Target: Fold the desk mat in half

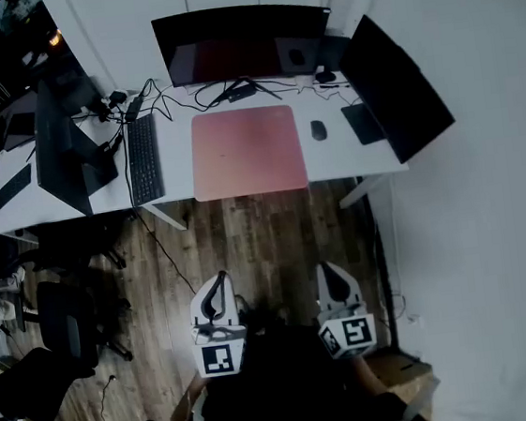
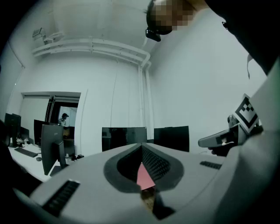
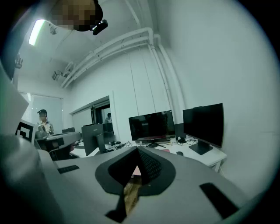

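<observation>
None of the fold is done: the pink desk mat [image 1: 247,152] lies flat at the middle of the desk's [image 1: 334,156] front edge. We hold the left gripper [image 1: 217,280] and right gripper [image 1: 332,269] well back, both claws pressed together, empty.

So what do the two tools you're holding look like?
The left tool and right tool match. Both have smooth, pale grey shells that narrow to a point. Dark ribbed pads line a teardrop-shaped hollow between the jaws. At the back, each carries a cube with black-and-white square markers. No cables show.
</observation>
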